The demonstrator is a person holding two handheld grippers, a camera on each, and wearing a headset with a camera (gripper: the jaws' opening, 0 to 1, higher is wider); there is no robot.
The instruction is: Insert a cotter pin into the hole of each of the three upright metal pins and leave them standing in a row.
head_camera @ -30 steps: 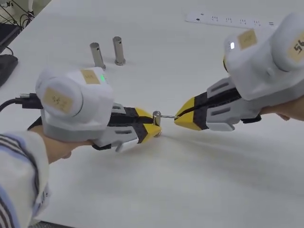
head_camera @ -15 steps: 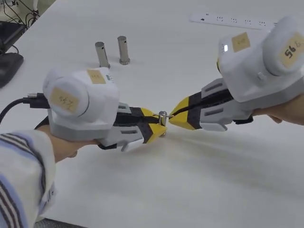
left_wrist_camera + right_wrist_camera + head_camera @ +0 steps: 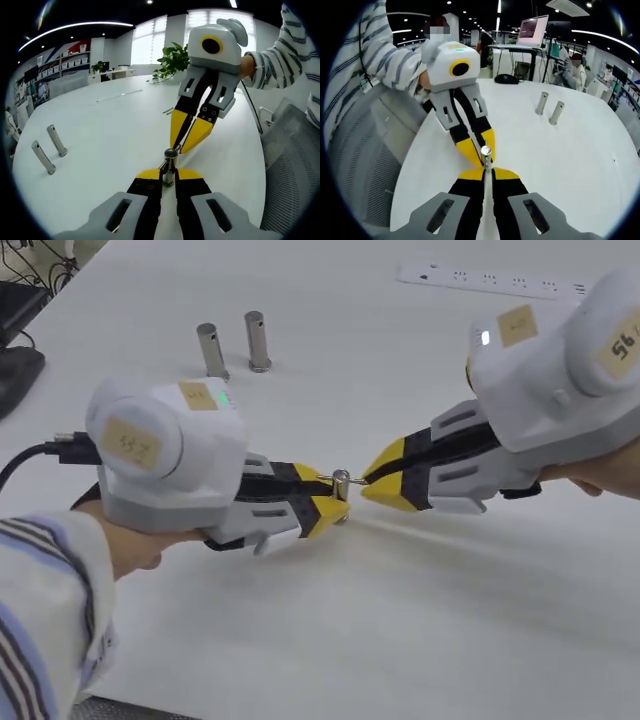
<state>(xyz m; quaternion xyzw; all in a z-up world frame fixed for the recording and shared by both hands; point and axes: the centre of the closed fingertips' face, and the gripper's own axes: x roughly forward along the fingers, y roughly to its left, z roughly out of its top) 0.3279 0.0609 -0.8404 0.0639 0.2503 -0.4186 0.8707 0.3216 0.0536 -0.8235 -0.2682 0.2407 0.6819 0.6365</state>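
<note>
Head view shows my yellow-tipped left claw [image 3: 335, 512] clamped on the short upright silver steel pin [image 3: 341, 483], my right claw [image 3: 372, 487] pinching the thin wire cotter pin [image 3: 356, 481] at its hole; I fear an off-axis push could bend the wire or tip the pin.

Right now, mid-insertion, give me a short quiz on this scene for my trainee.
1. True or false: the left tongs grip an upright metal pin.
2. How many free metal pins stand beyond the tongs?
3. What do the right tongs hold? A) cotter pin B) screw C) nothing

Key: 1 true; 2 two; 3 A.
</note>
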